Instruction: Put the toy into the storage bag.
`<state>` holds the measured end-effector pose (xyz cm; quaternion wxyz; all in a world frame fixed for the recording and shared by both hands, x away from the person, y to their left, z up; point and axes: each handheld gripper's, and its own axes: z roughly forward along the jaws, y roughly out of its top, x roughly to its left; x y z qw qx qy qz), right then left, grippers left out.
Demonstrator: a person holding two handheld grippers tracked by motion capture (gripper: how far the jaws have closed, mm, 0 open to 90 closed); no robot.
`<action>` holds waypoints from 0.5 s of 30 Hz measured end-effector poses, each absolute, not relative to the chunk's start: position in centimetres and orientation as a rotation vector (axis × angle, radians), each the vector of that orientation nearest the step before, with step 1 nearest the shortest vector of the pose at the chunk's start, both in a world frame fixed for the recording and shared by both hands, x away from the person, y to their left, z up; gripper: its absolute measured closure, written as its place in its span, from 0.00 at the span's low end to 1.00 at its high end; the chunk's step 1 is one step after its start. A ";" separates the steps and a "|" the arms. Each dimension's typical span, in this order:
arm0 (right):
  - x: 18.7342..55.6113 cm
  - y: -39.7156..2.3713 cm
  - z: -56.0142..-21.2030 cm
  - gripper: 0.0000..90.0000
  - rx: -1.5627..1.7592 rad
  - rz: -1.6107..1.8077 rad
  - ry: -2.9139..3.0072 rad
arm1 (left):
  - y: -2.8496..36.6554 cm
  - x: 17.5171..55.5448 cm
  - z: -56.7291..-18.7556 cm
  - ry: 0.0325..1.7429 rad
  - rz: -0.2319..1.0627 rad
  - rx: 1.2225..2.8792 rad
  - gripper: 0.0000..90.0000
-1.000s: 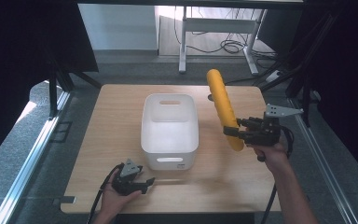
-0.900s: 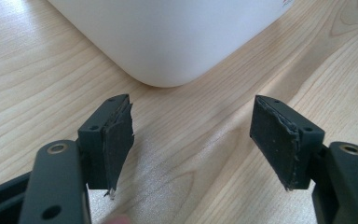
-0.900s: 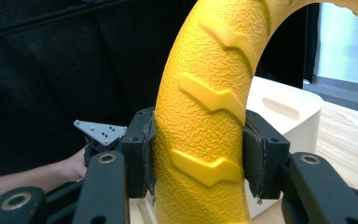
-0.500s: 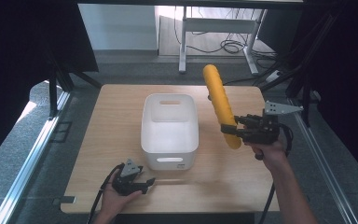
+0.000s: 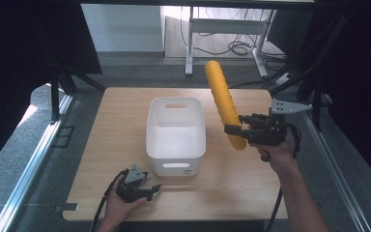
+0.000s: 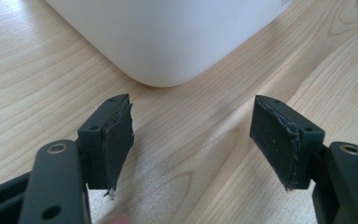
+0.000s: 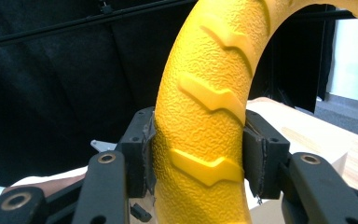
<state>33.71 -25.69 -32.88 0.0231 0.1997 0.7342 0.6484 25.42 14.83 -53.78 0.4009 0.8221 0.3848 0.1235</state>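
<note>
- The right gripper (image 5: 235, 130) is clamped on the lower part of a yellow ring (image 5: 223, 104), both pads pressing its ridged sides (image 7: 205, 135)
- The ring hangs in the air, just right of the white tub (image 5: 176, 137)
- The left gripper (image 5: 153, 187) rests on the table (image 5: 121, 111), jaws wide apart and empty, before the tub's near corner (image 6: 168, 42)

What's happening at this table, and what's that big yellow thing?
A person works with a handheld gripper in each hand. The right gripper is clamped on a long yellow ridged ring, holding it in the air beside a white bin on the wooden table. The left gripper rests open near the bin, holding nothing.
</note>
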 end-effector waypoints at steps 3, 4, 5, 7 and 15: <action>33.8 -25.3 -32.5 0.57 0.603 2.007 2.269 | 14.9 25.4 -53.8 0.974 0.313 2.078 0.33; 33.7 -25.2 -32.4 0.57 0.603 2.009 2.268 | 14.9 25.4 -53.8 0.974 0.313 2.078 0.33; 33.7 -25.1 -32.2 0.57 0.594 2.004 2.270 | 14.9 25.4 -53.8 0.973 0.312 2.078 0.33; 33.7 -24.8 -31.9 0.57 0.587 2.007 2.274 | 14.8 25.4 -53.8 0.972 0.310 2.082 0.33; 33.7 -24.0 -31.1 0.57 0.558 2.017 2.270 | 14.9 25.4 -53.8 0.972 0.308 2.083 0.33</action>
